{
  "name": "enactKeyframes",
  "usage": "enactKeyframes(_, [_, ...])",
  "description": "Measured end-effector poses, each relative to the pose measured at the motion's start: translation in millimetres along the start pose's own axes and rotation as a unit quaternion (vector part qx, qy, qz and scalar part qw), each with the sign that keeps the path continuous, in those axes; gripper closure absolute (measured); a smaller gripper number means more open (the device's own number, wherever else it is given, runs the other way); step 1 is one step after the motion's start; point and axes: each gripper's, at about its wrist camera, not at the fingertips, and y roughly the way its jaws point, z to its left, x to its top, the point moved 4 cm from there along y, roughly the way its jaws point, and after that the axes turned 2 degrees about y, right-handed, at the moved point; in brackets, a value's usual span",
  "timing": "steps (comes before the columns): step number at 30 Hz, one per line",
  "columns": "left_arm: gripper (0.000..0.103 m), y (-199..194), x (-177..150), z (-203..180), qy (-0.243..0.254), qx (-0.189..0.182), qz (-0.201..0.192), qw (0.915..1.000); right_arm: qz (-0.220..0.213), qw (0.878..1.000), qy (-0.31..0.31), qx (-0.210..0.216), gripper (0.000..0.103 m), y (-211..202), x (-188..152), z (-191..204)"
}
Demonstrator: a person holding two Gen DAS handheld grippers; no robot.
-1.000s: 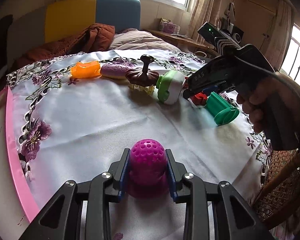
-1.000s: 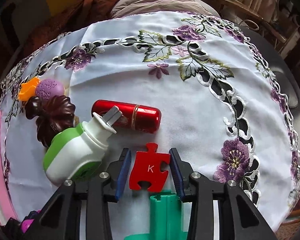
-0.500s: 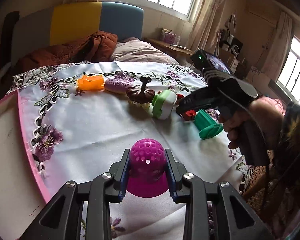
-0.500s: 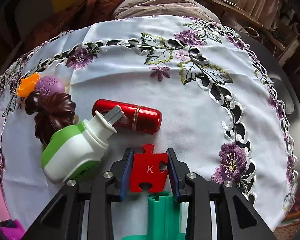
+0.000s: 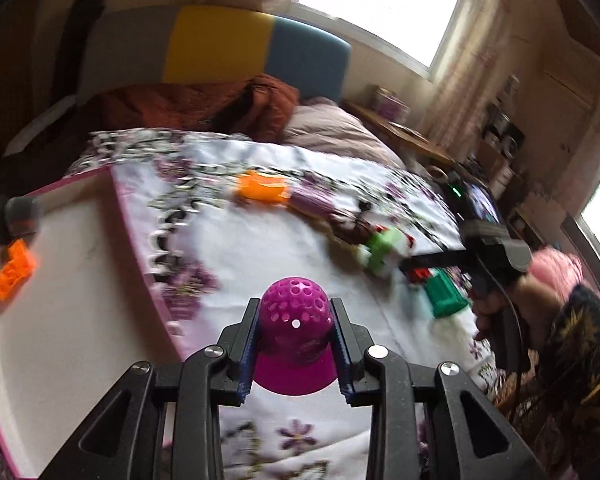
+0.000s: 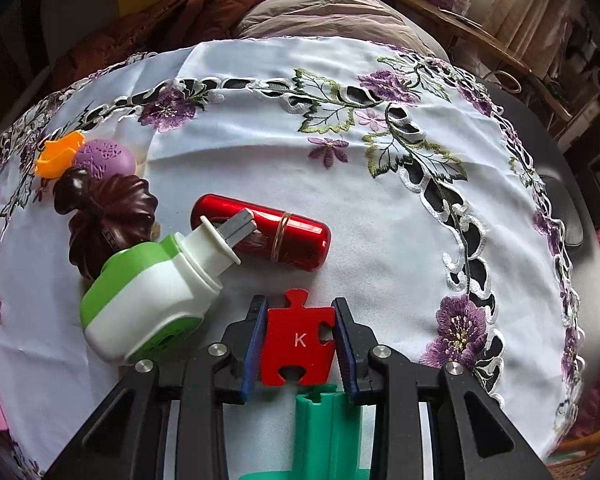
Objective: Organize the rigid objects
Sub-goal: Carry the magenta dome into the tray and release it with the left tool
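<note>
My left gripper (image 5: 295,328) is shut on a magenta perforated dome (image 5: 295,320) and holds it above the tablecloth, near the pink-rimmed white tray (image 5: 72,304). My right gripper (image 6: 300,332) is shut on a red puzzle piece marked K (image 6: 298,344), low over the cloth; it shows in the left wrist view (image 5: 416,270) too. A green ribbed piece (image 6: 324,432) lies under the right gripper. A green-and-white plug-in device (image 6: 148,304), a red capsule (image 6: 268,232), a dark brown flower-shaped piece (image 6: 108,216), a purple ball (image 6: 106,158) and an orange piece (image 6: 58,154) lie in a row.
The tray holds an orange block (image 5: 14,272) and a grey-and-red object (image 5: 22,216). The white cloth with purple embroidered flowers (image 6: 460,332) covers the round table. A bed with a pillow (image 6: 324,12) and a brown coat stands behind.
My left gripper has lifted the magenta dome and swung left toward the tray. My right gripper has closed on the red puzzle piece.
</note>
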Motion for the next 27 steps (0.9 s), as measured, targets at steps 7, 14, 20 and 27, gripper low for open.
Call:
enactKeyframes(7, [0.071,-17.3,11.4,75.1,-0.07,0.077,-0.006,0.9945,-0.001,1.0,-0.006,-0.004,0.071,-0.7,0.2,1.4])
enactKeyframes(14, [0.071,-7.0,-2.6,159.7,-0.142,0.134,0.052,0.9794,-0.001,1.0,-0.008,-0.004,0.071,-0.8,1.1,1.5])
enactKeyframes(20, [0.071,4.3,-1.4,205.4,-0.146,0.194,0.071,0.9675,-0.001,1.0,-0.011,-0.005,0.071,-1.9,0.3,2.1])
enactKeyframes(27, [0.057,3.9,-0.8,222.8,-0.143,0.216,0.067,0.9635,-0.002,1.0,-0.014,-0.006,0.071,-1.1,0.6,2.6])
